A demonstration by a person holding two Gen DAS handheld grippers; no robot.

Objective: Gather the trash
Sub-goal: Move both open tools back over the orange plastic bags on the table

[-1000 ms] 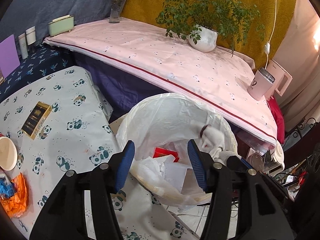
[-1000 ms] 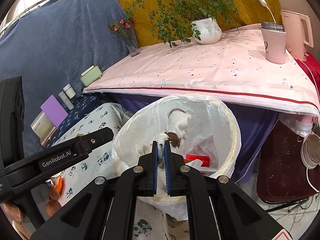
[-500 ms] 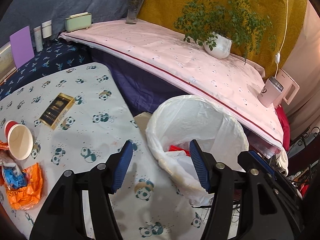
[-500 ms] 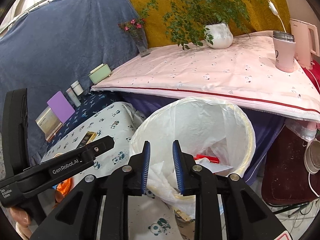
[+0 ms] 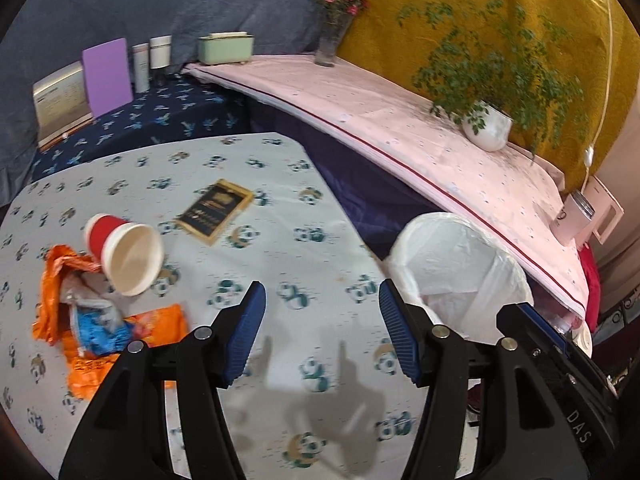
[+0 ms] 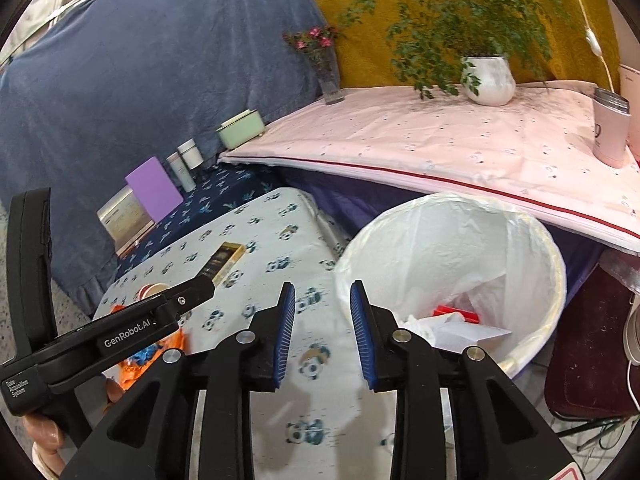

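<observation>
Both grippers swung off the lined bin (image 5: pixel 460 264) toward the table's litter. Paper cup (image 5: pixel 124 256), lying left of frame: light, crushable; pinch at rim. Orange wrapper (image 5: pixel 80 344) below it: limp, crinkly. Left gripper (image 5: pixel 322 334) spread, empty; right gripper (image 6: pixel 322 334) opening, empty.

Low desk (image 5: pixel 312 248) under a pale cloth printed with pandas. Behind it, a darker blue patterned surface (image 5: pixel 160 120), backed by a grey-blue drape (image 6: pixel 140 80) hung as a wall. To the right of the desk, a higher ledge (image 6: pixel 440 140) under a pink sheet with a red stripe along its edge. Mustard-yellow cloth (image 5: pixel 500 0) hangs behind the ledge. A white cord (image 5: pixel 608 40) with an inline switch runs down that cloth. Light even, soft shadows on the desk.
</observation>
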